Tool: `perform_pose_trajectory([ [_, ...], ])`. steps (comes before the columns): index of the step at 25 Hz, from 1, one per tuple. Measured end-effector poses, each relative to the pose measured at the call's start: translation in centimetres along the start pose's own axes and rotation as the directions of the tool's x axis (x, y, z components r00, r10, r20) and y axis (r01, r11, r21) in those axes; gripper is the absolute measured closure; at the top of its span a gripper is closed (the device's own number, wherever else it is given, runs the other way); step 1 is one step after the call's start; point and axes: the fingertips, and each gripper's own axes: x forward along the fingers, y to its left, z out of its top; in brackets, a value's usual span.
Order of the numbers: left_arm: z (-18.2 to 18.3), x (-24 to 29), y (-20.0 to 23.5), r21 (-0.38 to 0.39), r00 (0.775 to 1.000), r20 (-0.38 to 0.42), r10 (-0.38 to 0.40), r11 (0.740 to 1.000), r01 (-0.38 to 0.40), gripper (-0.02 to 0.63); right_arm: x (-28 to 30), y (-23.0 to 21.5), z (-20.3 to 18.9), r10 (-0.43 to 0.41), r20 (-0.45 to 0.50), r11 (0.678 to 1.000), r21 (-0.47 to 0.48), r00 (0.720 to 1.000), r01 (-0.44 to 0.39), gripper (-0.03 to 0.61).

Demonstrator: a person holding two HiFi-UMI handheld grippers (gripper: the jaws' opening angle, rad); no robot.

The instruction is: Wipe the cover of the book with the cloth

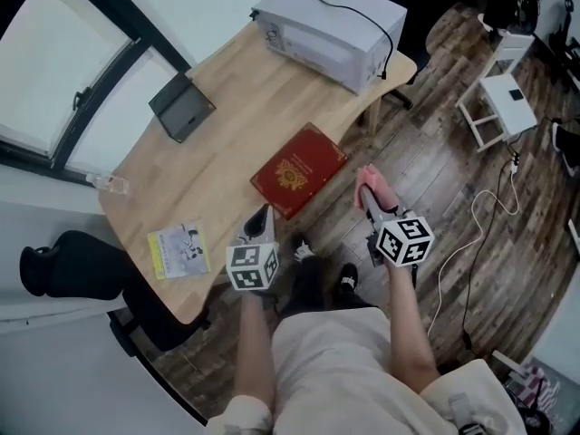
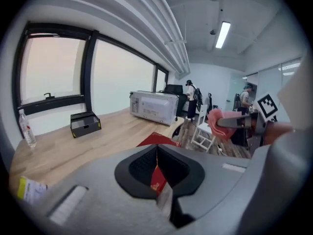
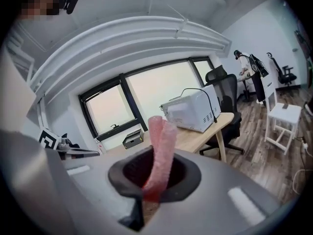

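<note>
A dark red book (image 1: pixel 299 170) with a gold emblem lies flat near the front edge of the wooden table (image 1: pixel 227 116). My left gripper (image 1: pixel 263 217) hovers just in front of the book's near corner, its jaws together and holding nothing. In the left gripper view a strip of the book (image 2: pixel 156 140) shows past the left gripper (image 2: pixel 157 153). My right gripper (image 1: pixel 367 198) is off the table's edge, right of the book, shut on a pink cloth (image 1: pixel 372 181). The folded cloth (image 3: pixel 161 141) stands up from the right gripper (image 3: pixel 159 165).
A white microwave (image 1: pixel 326 25) with a black cable stands at the table's far end. A black box (image 1: pixel 181 107), a small bottle (image 1: pixel 109 184) and a leaflet (image 1: pixel 178 249) lie on the left. A black chair (image 1: pixel 72 265) and white stool (image 1: pixel 503 102) stand nearby.
</note>
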Motion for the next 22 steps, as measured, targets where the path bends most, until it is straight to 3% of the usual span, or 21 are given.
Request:
perform_pose_trajectory([
  [3, -1.9, 2.2, 2.6, 0.062, 0.996, -0.074, -0.055, 0.996, 0.059, 0.604, 2.2, 1.5, -0.4, 0.043, -0.060, 0.995, -0.082, 0.997, -0.048, 0.555],
  [6, -4.1, 4.1, 5.2, 0.066, 0.985, -0.133, -0.114, 0.990, 0.123, 0.604, 5.5, 3.4, -1.8, 0.081, -0.144, 0.978, -0.180, 0.986, -0.107, 0.555],
  [12, -8.1, 9.1, 7.5, 0.094, 0.950, -0.224, -0.218, 0.965, 0.244, 0.604, 14.3, 4.7, -5.2, 0.078, -0.318, 0.937, -0.301, 0.945, -0.178, 0.555],
  [18, -9.8, 13.1, 7.1, 0.101, 0.919, -0.263, -0.295, 0.938, 0.330, 0.606, 19.2, 2.8, -8.3, 0.004, -0.481, 0.903, -0.376, 0.877, -0.210, 0.555],
  [22, -10.1, 14.6, 6.5, 0.069, 0.910, -0.264, -0.319, 0.935, 0.347, 0.606, 20.5, 3.2, -9.7, -0.002, -0.530, 0.921, -0.332, 0.848, -0.205, 0.554],
])
